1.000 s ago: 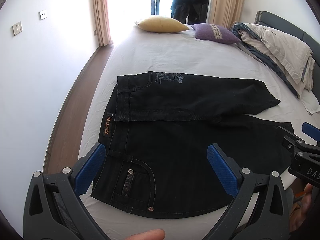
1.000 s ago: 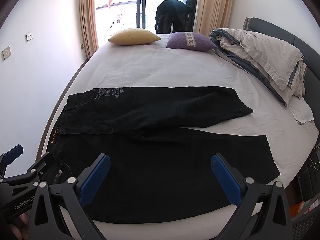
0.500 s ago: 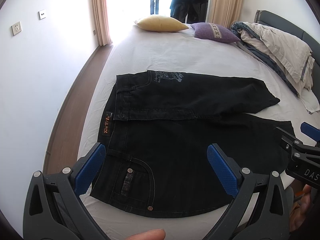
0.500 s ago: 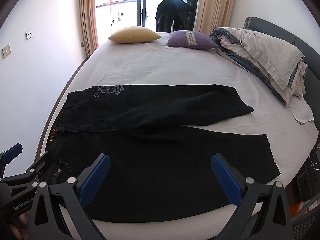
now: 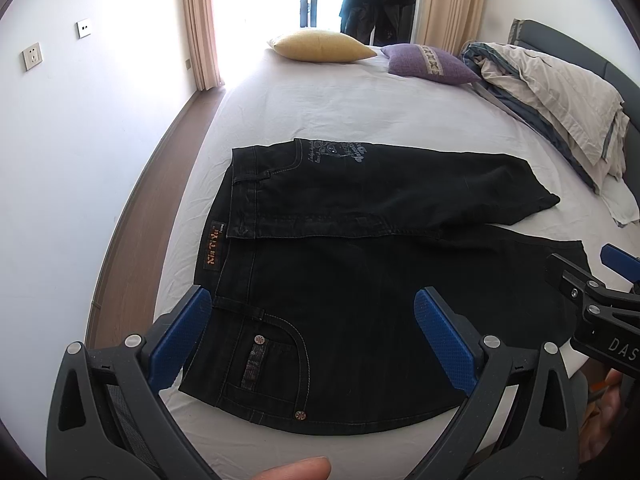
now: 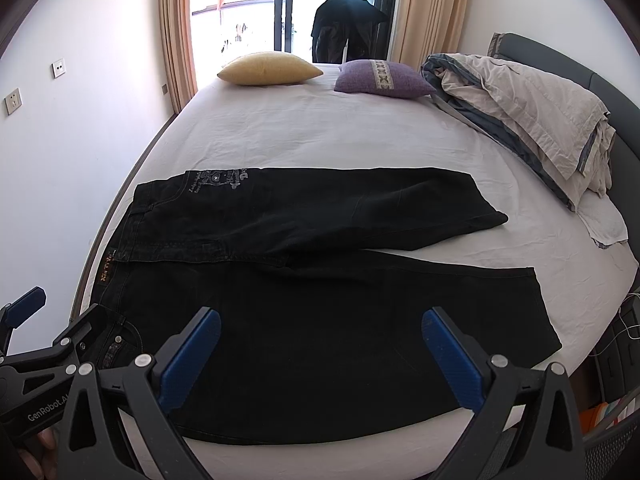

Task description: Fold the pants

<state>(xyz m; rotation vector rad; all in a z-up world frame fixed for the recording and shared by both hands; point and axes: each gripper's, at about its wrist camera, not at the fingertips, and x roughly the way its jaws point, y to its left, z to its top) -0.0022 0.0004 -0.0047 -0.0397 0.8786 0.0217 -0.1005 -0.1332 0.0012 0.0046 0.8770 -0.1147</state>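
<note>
Black jeans (image 5: pixel 360 280) lie flat on the white bed (image 5: pixel 320 108), waistband to the left, legs to the right; they also show in the right wrist view (image 6: pixel 320 312). The far leg is twisted over and lies partly on the near one. My left gripper (image 5: pixel 312 340) is open and empty, above the waist and pocket end. My right gripper (image 6: pixel 320 356) is open and empty, above the near leg. Each gripper shows at the edge of the other's view.
A yellow pillow (image 6: pixel 270 69) and a purple pillow (image 6: pixel 382 79) lie at the bed's far end. A heaped duvet (image 6: pixel 528 108) lies along the headboard at right. Wooden floor (image 5: pixel 136 240) and a white wall are to the left.
Both views have shifted slightly; the jeans sit a little lower and closer in frame. The jeans have not moved, and both grippers stay open.
</note>
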